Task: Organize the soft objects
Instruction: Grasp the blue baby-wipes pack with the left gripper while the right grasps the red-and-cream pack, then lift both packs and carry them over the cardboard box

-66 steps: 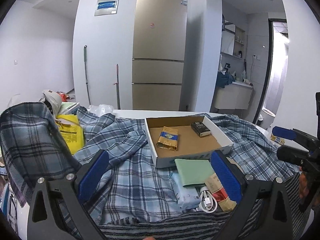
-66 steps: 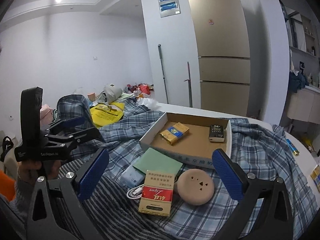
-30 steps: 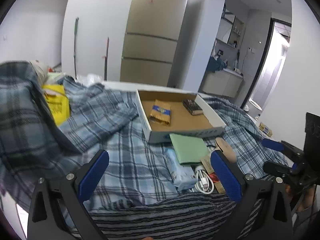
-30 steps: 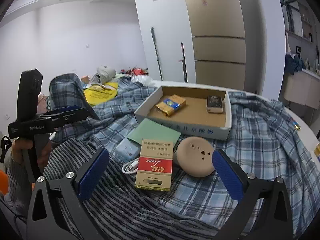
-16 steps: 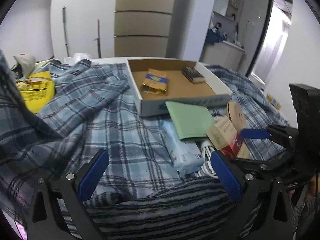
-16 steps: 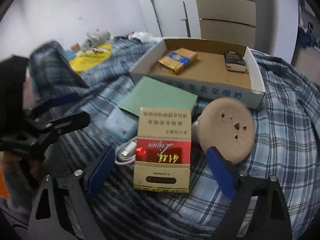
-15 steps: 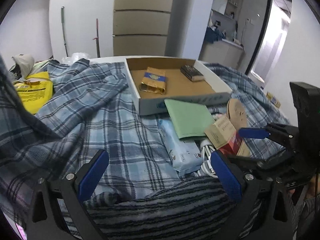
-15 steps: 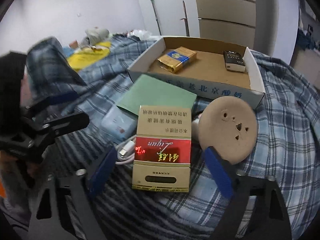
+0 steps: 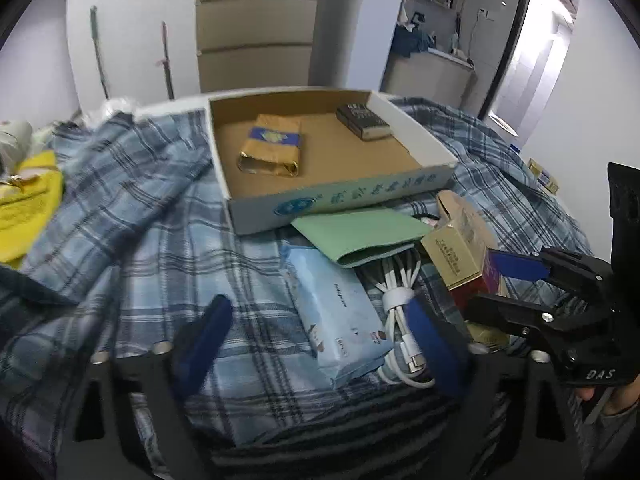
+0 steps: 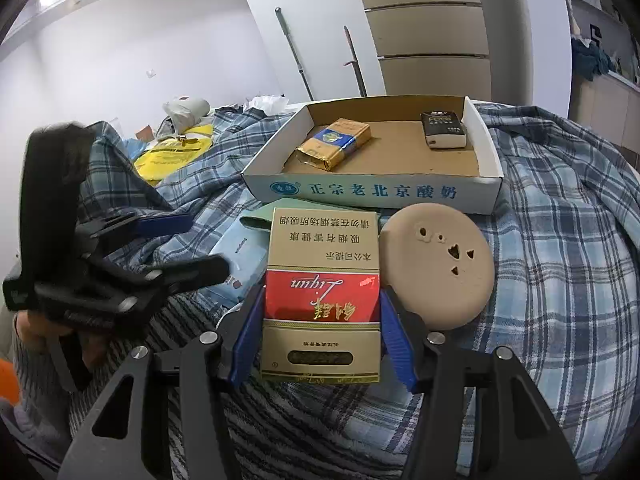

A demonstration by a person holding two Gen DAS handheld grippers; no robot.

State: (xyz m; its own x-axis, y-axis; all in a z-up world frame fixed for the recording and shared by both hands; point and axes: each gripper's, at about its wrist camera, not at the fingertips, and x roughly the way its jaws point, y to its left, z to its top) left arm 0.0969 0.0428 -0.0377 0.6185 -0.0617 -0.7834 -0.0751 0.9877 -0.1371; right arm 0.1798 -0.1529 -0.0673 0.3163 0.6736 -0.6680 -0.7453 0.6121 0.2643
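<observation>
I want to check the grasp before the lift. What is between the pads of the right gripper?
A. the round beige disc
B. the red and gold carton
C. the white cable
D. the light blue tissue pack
B: in the right wrist view the right gripper has its blue pads against both sides of the red and gold carton; the round beige disc lies beside it.

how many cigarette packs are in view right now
3. A gold and blue pack and a dark pack lie in the cardboard tray; a red and gold pack sits between the right gripper's pads. Others may be hidden under the clutter.
</observation>
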